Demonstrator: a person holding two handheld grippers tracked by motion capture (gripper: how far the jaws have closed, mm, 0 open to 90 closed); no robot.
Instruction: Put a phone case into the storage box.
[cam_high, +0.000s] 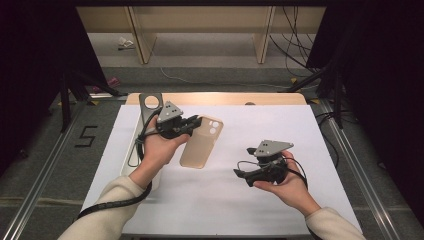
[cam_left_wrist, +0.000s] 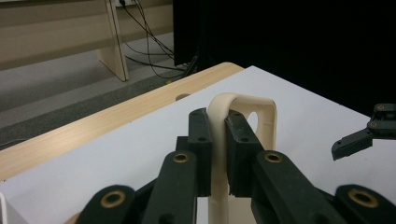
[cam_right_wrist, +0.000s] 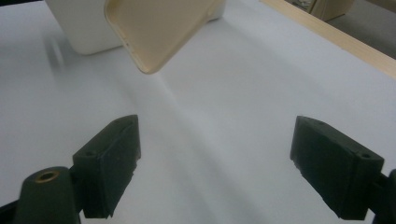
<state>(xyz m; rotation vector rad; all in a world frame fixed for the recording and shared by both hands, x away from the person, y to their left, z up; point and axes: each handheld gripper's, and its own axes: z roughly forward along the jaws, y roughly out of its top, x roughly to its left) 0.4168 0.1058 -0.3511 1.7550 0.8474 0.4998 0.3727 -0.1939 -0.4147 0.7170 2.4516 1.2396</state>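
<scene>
The left gripper pinches the rim of a beige phone case near its camera cutout, while the right gripper has its jaws spread wide with nothing between them, well apart from the case. The white sheet covers a wooden table (grey floor, cables and wooden furniture legs lie beyond). The phone case is lifted over the sheet's left half, its long axis running from the far cutout end down toward the person.
</scene>
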